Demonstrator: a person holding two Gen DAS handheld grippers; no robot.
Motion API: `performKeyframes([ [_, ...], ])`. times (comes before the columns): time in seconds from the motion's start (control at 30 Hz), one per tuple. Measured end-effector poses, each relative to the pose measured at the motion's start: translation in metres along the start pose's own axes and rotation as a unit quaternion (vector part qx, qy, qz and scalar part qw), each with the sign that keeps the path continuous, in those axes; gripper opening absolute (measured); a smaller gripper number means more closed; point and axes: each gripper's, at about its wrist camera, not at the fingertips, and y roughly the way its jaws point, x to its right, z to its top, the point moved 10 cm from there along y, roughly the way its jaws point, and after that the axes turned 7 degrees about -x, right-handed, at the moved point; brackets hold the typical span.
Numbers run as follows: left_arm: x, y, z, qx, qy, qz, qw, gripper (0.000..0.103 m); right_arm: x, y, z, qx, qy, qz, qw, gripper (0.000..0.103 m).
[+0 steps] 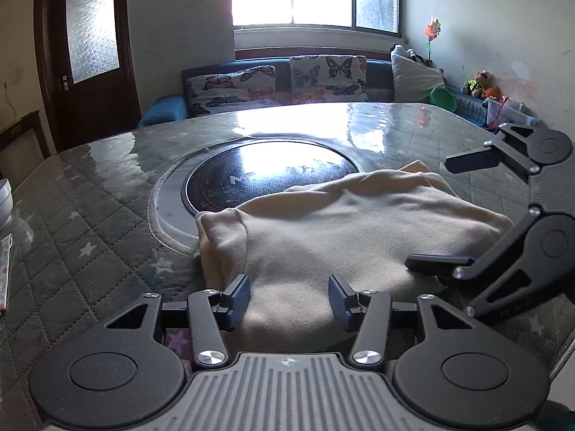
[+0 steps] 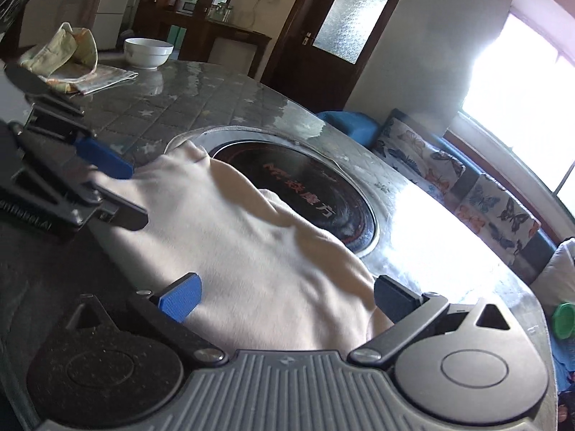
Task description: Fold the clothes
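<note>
**Q:** Where is the garment, and how far has the folding got?

**A:** A cream garment (image 1: 345, 230) lies in the lower middle of the left wrist view, on a table (image 1: 82, 222) with a quilted star-print cover under a glossy sheet. Its far edge overlaps a round black cooktop (image 1: 266, 176) set into the centre of the table. It looks already doubled into a thick, compact bundle with rounded folded edges at left and right, so I judge the folding well along. A last fold or some smoothing may remain; the surface shows soft wrinkles.

**Q:** What are the two grippers doing?

**A:** The left gripper (image 1: 289, 300) sits at the bottom centre of its view, jaws spread apart, the near edge of the garment between the blue pads (image 1: 239, 296). Nothing is pinched. The right gripper (image 2: 285, 296), at the bottom of its own view, is also spread wide, straddling the cloth's near end. Whether either pad touches the fabric, I cannot tell.

**Q:** Anything else on the table?

**A:** In the upper left of the right wrist view, a white bowl (image 2: 148, 52) stands beside a patterned cloth (image 2: 68, 61), well apart from the garment.
</note>
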Motion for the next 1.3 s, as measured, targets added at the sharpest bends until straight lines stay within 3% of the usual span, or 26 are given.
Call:
performKeyframes([
  [0.23, 0.013, -0.009, 0.008, 0.015, 0.01, -0.002, 0.9998, 0.053, 0.014, -0.021, -0.007, 0.022, 0.015, -0.04, 0.999, 0.103],
  [0.4, 0.03, -0.004, 0.01, 0.016, 0.025, -0.005, 0.9996, 0.053, 0.033, -0.022, -0.026, 0.007, 0.058, -0.057, 0.997, 0.103],
  [0.6, 0.036, 0.007, 0.005, 0.002, 0.034, 0.0, 0.9994, 0.054, 0.043, -0.019, -0.049, -0.017, 0.083, -0.051, 0.995, 0.103],
  [0.83, 0.036, 0.009, 0.005, -0.006, 0.03, 0.013, 0.9995, 0.059, 0.067, -0.034, -0.047, 0.007, 0.127, -0.069, 0.989, 0.103],
  [1.03, 0.033, 0.01, 0.005, -0.013, 0.019, 0.023, 0.9995, 0.069, 0.07, -0.017, -0.066, -0.021, 0.157, -0.063, 0.985, 0.103],
  [1.3, 0.029, 0.012, 0.005, -0.017, 0.012, 0.033, 0.9993, 0.083, 0.078, -0.027, -0.063, -0.006, 0.176, -0.062, 0.982, 0.103],
])
